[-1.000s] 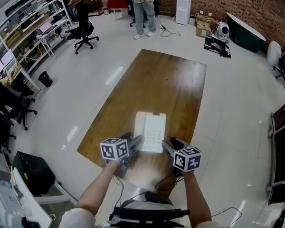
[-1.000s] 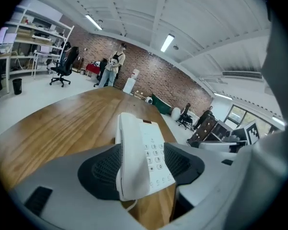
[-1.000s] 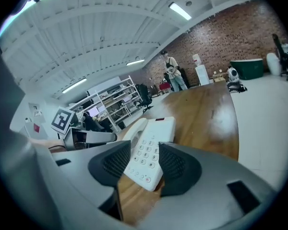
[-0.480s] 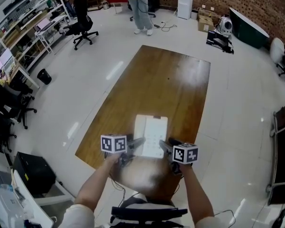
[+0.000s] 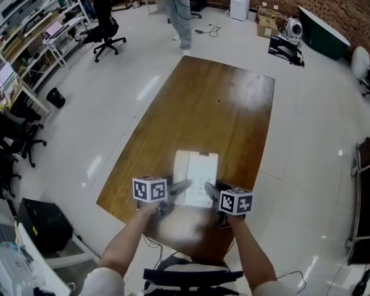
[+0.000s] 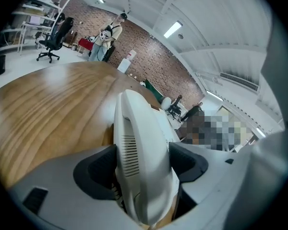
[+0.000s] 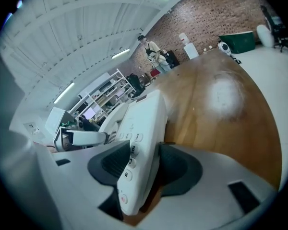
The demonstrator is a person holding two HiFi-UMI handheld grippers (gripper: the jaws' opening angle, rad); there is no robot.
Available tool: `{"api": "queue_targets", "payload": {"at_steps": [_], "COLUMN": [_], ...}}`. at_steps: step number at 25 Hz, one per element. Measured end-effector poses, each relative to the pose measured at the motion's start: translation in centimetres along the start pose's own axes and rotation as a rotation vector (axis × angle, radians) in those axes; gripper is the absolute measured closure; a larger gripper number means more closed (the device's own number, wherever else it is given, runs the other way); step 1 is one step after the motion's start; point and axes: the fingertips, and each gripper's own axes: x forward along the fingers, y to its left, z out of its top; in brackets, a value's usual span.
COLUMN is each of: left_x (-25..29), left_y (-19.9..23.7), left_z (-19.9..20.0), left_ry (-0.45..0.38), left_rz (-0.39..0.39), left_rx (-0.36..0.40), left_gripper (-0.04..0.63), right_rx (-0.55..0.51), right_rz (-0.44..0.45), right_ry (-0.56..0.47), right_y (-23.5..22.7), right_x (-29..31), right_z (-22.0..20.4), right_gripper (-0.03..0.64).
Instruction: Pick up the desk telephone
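Note:
A white desk telephone (image 5: 196, 172) lies near the front end of the brown wooden table (image 5: 203, 103). My left gripper (image 5: 184, 185) reaches in at its near left corner. In the left gripper view the handset (image 6: 137, 123) fills the gap of that gripper (image 6: 143, 164); the jaws are closing and both dark pads touch its sides. My right gripper (image 5: 209, 192) is at the near right corner. In the right gripper view the keypad side of the phone (image 7: 144, 119) stands between that gripper's (image 7: 143, 166) closing jaws, with one pad over the keys and the other against the underside.
The table's near edge lies just under my hands. A person (image 5: 180, 5) stands beyond the far end of the table. Office chairs (image 5: 105, 26) and shelving (image 5: 31, 36) are at the left, and boxes (image 5: 266, 23) are at the back.
Both grippers have sunk toward the table and drawn in around the phone's near end. The phone has stayed in place. The person at the back has shifted a little.

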Motion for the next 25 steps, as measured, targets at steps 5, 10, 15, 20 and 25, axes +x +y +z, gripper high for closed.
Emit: {"api": "queue_targets", "payload": {"at_steps": [5,10,15,20,25], "left_x": [-0.2,-0.6,-1.3,-1.6,-2.9], "left_y": [0.1,-0.5,-1.0,-1.7,-3.9], "left_z": [-0.1,0.2,0.6,1.1,3.3], "left_ry": [-0.067,-0.106,-0.138,-0.164,-0.237], "left_rz": [0.023,0.046,0.059,0.063,0.064], "left_rx": [-0.009,0.006,0.032,0.053,0.102], "left_gripper": [0.261,0.262,0.262,0.264,0.264], "right_rx": [-0.004,0.003,0.007,-0.014,-0.058], "right_rz": [-0.023,-0.021,-0.018,-0.042,-0.035], "right_ry": [-0.025,-0.035,-0.042,-0.070,-0.133], "right_y": [-0.3,-0.3,0.3,0.1,1.1], "right_x": [-0.1,-0.3,-0.5,-0.9,-2.6], "right_z": [-0.1,0.1,0.3,1.0,3.2], "right_gripper": [0.424,0.430,0.434,0.439,0.439]}}
